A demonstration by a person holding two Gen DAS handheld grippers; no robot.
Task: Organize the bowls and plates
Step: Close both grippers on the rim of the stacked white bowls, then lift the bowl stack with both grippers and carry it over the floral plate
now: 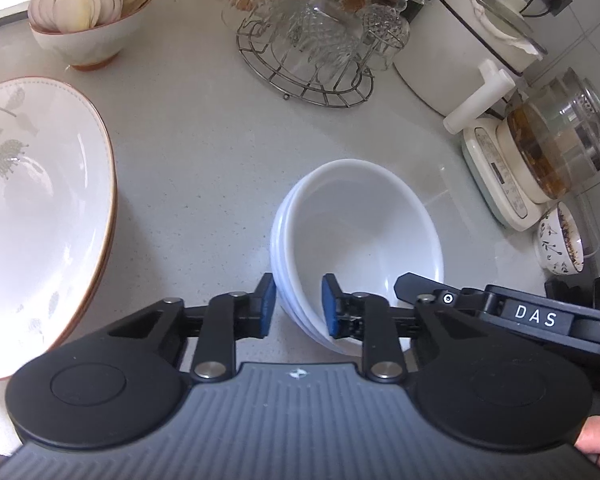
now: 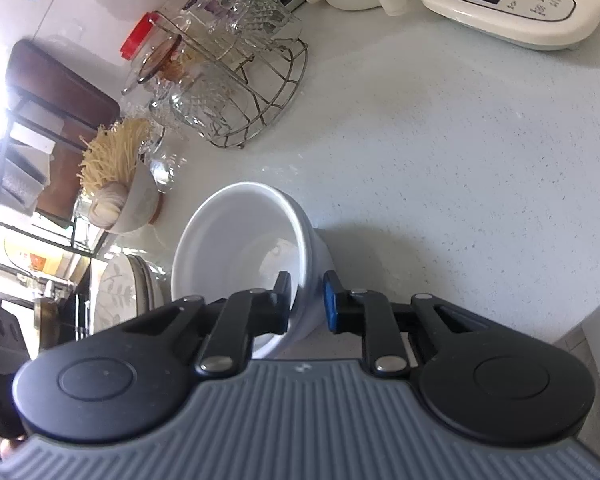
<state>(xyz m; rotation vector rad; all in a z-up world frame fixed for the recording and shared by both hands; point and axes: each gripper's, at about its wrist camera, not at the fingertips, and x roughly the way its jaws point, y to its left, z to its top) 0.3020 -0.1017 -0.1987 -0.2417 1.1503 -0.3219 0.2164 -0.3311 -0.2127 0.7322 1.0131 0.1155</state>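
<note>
A stack of white bowls (image 1: 360, 236) stands on the pale counter (image 1: 204, 152). My left gripper (image 1: 298, 306) straddles the near rim of the stack, one blue pad inside and one outside, closed on the rim. My right gripper (image 2: 306, 300) is closed the same way on the rim of the stack (image 2: 240, 248), which appears tilted in the right wrist view. The right gripper's black body (image 1: 500, 312) shows at the right of the left wrist view. Large leaf-patterned plates (image 1: 40, 208) lie stacked at the left.
A wire rack of upturned glass cups (image 1: 312, 48) stands behind. A bowl with garlic and noodles (image 1: 80, 20) sits at the back left. A white appliance (image 1: 472, 40), a glass kettle on a base (image 1: 548, 148) and a small patterned bowl (image 1: 560, 240) line the right.
</note>
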